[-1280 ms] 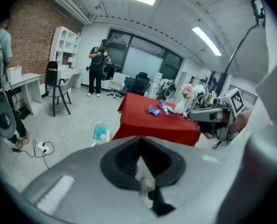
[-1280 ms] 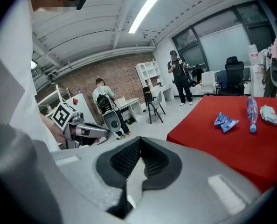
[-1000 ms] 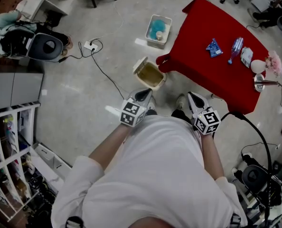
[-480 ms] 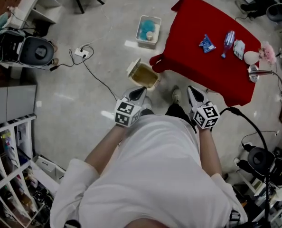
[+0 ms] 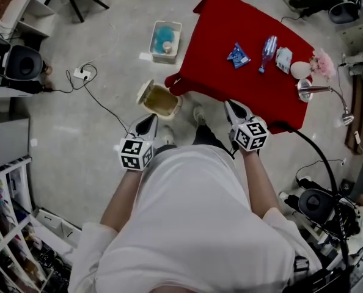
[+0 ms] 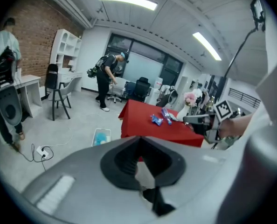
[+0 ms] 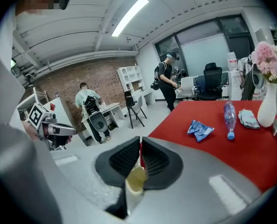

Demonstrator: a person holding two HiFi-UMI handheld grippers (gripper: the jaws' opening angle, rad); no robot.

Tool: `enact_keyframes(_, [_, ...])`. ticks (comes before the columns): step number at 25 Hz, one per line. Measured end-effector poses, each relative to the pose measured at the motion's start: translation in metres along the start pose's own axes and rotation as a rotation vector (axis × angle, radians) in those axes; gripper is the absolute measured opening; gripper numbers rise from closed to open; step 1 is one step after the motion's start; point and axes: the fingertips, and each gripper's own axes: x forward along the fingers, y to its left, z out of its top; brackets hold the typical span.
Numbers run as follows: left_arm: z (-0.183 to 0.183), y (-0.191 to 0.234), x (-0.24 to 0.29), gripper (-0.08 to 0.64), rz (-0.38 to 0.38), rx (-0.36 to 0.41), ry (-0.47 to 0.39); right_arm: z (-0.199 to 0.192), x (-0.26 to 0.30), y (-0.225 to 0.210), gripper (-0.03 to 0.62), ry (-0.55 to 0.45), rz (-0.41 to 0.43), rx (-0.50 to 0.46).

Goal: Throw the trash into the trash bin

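Observation:
A red-clothed table (image 5: 230, 78) carries a blue wrapper (image 5: 237, 55), a plastic bottle (image 5: 268, 47) and a white packet (image 5: 283, 58). The beige trash bin (image 5: 160, 100) stands on the floor by the table's left corner with its lid up. My right gripper (image 5: 233, 108) is shut and empty at the table's near edge; the wrapper (image 7: 200, 129) and bottle (image 7: 229, 118) lie ahead of it. My left gripper (image 5: 147, 124) hangs just short of the bin, its jaws together with nothing between them. A strip of the bin (image 7: 136, 178) shows under the right gripper (image 7: 140, 141).
A white vase with pink flowers (image 5: 300, 70) and a desk lamp (image 5: 310, 90) stand at the table's right end. A white tub with blue contents (image 5: 164, 38) sits on the floor beyond the bin. Cables and a power strip (image 5: 79, 74) lie left. A person (image 6: 106, 80) stands far off.
The table and bin have slid down and left in the head view as I stepped closer. My right gripper has reached the table's near edge. Both grippers stay shut.

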Motion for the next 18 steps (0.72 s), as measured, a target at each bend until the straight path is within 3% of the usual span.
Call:
enact_keyframes(2, [0.003, -0.001, 0.004, 0.003, 0.026, -0.022, -0.005, 0.002, 0.002, -0.018, 0.034, 0.017, 0.002, 0.005])
enact_keyframes(13, [0.007, -0.004, 0.032, 0.004, 0.145, -0.098, -0.001, 0.008, 0.031, -0.114, 0.049, 0.113, -0.027, -0.001])
enact_keyframes(18, [0.008, -0.002, 0.042, 0.004, 0.214, -0.141, -0.009, 0.005, 0.051, -0.168, 0.094, 0.163, -0.052, 0.039])
